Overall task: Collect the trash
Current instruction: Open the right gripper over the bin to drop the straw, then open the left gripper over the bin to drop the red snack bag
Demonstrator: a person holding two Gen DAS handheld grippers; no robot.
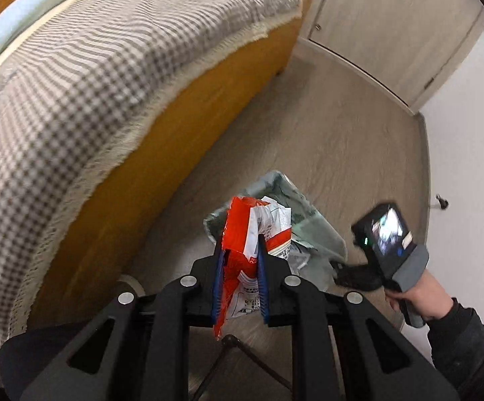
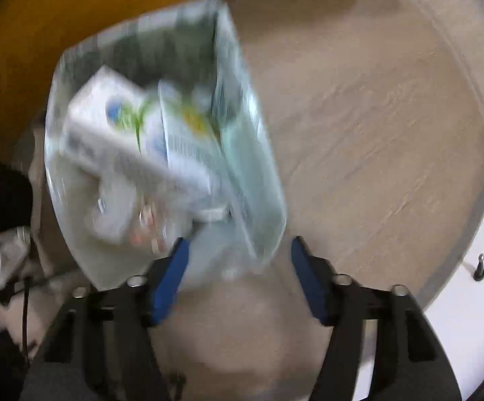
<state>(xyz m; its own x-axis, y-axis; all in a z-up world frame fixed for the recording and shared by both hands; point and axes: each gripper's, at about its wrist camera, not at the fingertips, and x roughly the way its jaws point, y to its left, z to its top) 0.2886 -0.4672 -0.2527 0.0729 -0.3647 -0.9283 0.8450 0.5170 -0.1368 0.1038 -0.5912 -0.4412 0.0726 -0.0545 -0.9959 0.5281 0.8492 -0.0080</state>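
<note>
My left gripper (image 1: 240,254) is shut on a crumpled red and white snack wrapper (image 1: 255,227), which sticks up between its blue pads. Just beyond it stands a small bin with a pale green liner (image 1: 312,224). A hand (image 1: 419,297) holds my right gripper (image 1: 345,272) over the bin's right side. In the right wrist view my right gripper (image 2: 240,260) points down and is open, with the near corner of the bin (image 2: 262,180) blurred between its fingers. White cartons with green and blue print (image 2: 121,130) lie inside the bin.
A bed with a grey checked cover (image 1: 108,67) and an orange wooden frame (image 1: 182,147) runs along the left, close to the bin. A pale wooden door (image 1: 392,26) and a white wall close the far side. A door stop (image 1: 442,202) stands by the wall.
</note>
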